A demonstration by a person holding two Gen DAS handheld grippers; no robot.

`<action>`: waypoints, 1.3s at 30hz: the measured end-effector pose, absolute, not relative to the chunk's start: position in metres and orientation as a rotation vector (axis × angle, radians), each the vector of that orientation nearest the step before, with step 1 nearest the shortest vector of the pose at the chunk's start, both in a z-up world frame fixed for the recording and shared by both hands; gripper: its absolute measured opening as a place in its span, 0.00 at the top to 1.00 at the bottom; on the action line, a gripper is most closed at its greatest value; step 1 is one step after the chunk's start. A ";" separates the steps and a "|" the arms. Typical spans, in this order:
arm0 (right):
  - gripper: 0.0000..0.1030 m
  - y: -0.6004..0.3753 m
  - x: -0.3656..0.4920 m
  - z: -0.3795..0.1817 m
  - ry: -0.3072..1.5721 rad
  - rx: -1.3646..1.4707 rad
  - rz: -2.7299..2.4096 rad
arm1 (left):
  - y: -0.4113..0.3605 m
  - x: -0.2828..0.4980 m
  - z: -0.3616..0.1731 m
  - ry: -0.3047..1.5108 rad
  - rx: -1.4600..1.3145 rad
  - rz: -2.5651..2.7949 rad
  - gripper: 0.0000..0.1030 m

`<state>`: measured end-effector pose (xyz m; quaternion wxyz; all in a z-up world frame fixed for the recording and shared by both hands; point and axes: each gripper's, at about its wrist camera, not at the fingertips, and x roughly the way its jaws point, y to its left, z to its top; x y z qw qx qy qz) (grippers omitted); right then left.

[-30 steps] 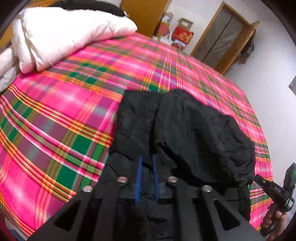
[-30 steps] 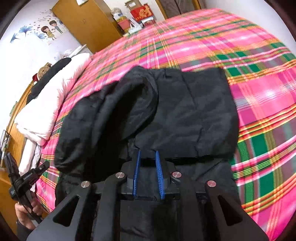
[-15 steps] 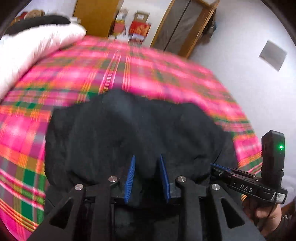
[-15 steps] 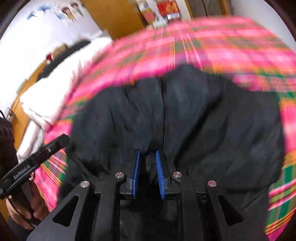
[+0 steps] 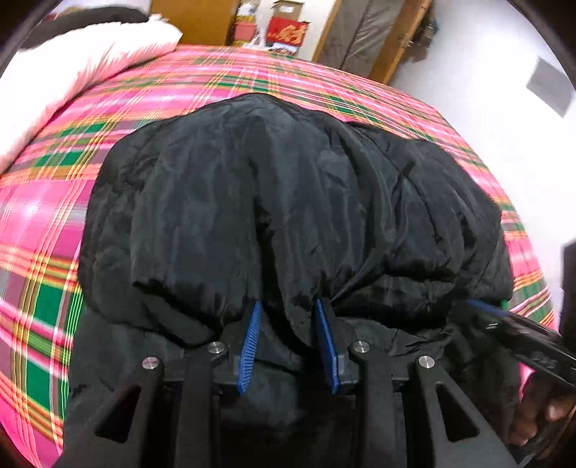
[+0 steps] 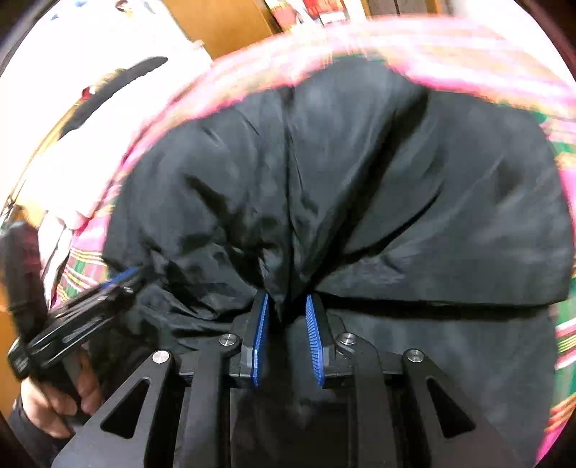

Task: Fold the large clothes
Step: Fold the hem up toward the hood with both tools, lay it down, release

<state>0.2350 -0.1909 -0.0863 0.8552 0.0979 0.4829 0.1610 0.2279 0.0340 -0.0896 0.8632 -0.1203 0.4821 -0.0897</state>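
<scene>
A large black padded jacket [image 5: 288,201] lies on the pink plaid bed, its near part folded over the rest. My left gripper [image 5: 289,306] has its blue pads parted, with the jacket's gathered hem bunched between them. My right gripper [image 6: 286,300] also has its pads parted, with a fold of the jacket [image 6: 342,187] between them. The right gripper shows at the lower right of the left wrist view [image 5: 522,331]. The left gripper shows at the lower left of the right wrist view [image 6: 79,313]. The right wrist view is blurred.
The pink, green and orange plaid bedspread [image 5: 54,223] covers the bed. A white duvet [image 5: 72,75] is piled at the far left. Wooden wardrobes and doors [image 5: 370,32] and red boxes [image 5: 288,30] stand beyond the bed. A white wall [image 5: 486,90] is at the right.
Both grippers carried the jacket's near edge forward over the rest of it. The pads of both have spread wider than before, and the fabric now fills most of each view.
</scene>
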 end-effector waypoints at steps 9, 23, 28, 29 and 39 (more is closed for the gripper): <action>0.78 -0.215 0.279 -0.036 0.835 0.107 0.250 | 0.064 0.246 -0.032 0.840 -0.258 -0.116 0.64; 0.80 -0.224 0.306 -0.091 0.958 0.119 0.178 | 0.083 0.278 -0.098 1.008 -0.280 0.045 0.54; 0.79 -0.214 0.276 -0.033 0.830 0.138 0.237 | 0.084 0.255 -0.048 0.849 -0.262 0.061 0.56; 0.78 -0.208 0.271 -0.030 0.819 0.133 0.260 | 0.081 0.250 -0.039 0.803 -0.274 0.023 0.56; 0.79 -0.175 0.275 -0.100 0.964 0.052 0.301 | 0.031 0.260 -0.092 0.957 -0.170 -0.164 0.54</action>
